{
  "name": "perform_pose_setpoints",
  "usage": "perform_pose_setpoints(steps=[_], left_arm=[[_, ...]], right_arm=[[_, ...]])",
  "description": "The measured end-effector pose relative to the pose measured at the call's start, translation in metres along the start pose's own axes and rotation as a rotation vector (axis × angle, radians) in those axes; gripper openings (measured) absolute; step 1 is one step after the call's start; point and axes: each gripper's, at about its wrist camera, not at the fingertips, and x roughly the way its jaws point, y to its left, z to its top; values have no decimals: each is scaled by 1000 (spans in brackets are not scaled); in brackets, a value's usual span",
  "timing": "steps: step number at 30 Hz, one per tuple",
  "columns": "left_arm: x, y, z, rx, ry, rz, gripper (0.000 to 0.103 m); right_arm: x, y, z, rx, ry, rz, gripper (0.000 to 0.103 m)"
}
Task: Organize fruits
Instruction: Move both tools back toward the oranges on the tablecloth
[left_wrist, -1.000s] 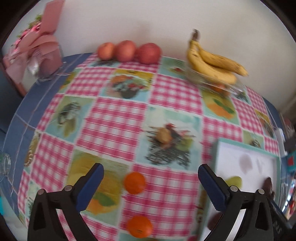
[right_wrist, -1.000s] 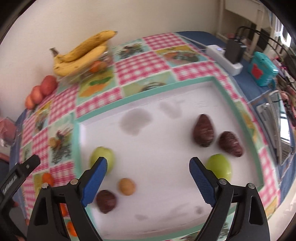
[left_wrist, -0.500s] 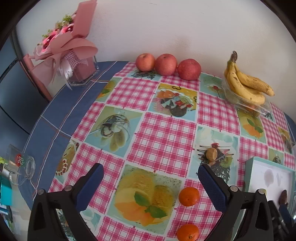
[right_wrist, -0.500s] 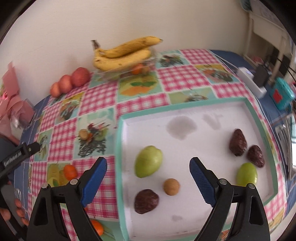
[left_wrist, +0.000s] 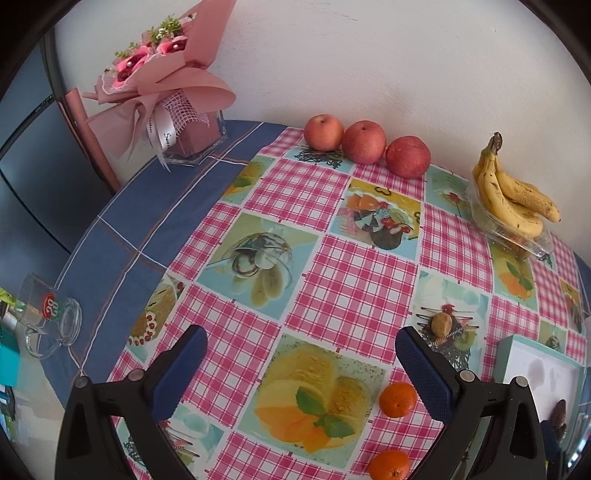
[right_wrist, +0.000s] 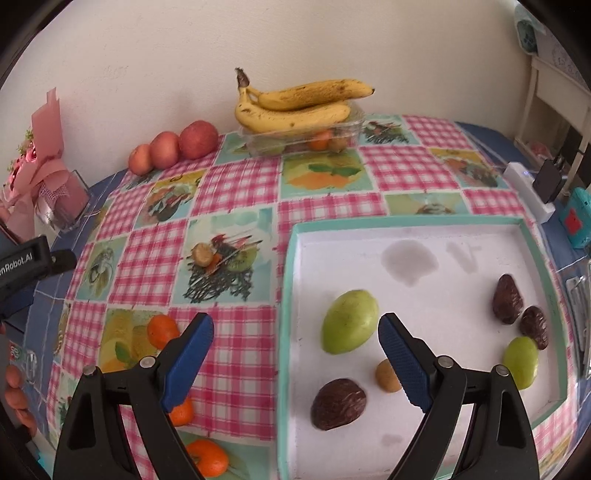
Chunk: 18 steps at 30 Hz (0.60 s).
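Observation:
My left gripper (left_wrist: 301, 354) hangs open over the checked tablecloth, nothing between its fingers. Two tangerines (left_wrist: 398, 399) lie just right of it, and a small brown fruit (left_wrist: 442, 324) sits farther back. Three red apples (left_wrist: 364, 142) line the wall beside a banana bunch (left_wrist: 515, 201) on a clear box. My right gripper (right_wrist: 295, 341) is open above the left rim of the white tray (right_wrist: 286, 295). The tray holds a green mango (right_wrist: 350, 321), a small brown fruit (right_wrist: 386, 376), a dark fruit (right_wrist: 338, 404), two more dark fruits (right_wrist: 508, 299) and a small green fruit (right_wrist: 521, 357).
A pink bouquet in a glass vase (left_wrist: 173, 107) stands at the back left. A glass mug (left_wrist: 48, 319) lies on the blue cloth at the left edge. A white power strip (right_wrist: 530, 192) and a teal box (right_wrist: 576, 218) sit right of the tray. Fingers of a hand (right_wrist: 16, 398) show at lower left.
Both grippers have drawn back and swung left. The left view now takes in the bouquet and mug; the right view now shows the tablecloth and tangerines left of the tray. Both stayed open.

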Motion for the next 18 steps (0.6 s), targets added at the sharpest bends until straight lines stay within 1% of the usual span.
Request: perform_pose_setpoints(steps=[2, 5, 7, 9, 15, 18], left_arm=[[0, 3, 1, 0, 1, 0, 103], [-1, 8, 2, -9, -7, -5, 103], [-1, 14, 3, -21, -9, -15, 103], [0, 19, 5, -34, -5, -27, 103], [5, 42, 8, -62, 23, -53, 103], [7, 54, 10, -83, 21, -50, 103]], right_arm=[[2, 4, -3, 7, 21, 19, 91], [5, 17, -6, -30, 27, 17, 91], [5, 23, -6, -46, 31, 35, 91], [7, 30, -7, -52, 40, 68, 91], [11, 50, -5, -86, 58, 77, 91], [13, 59, -5, -96, 62, 113, 91]])
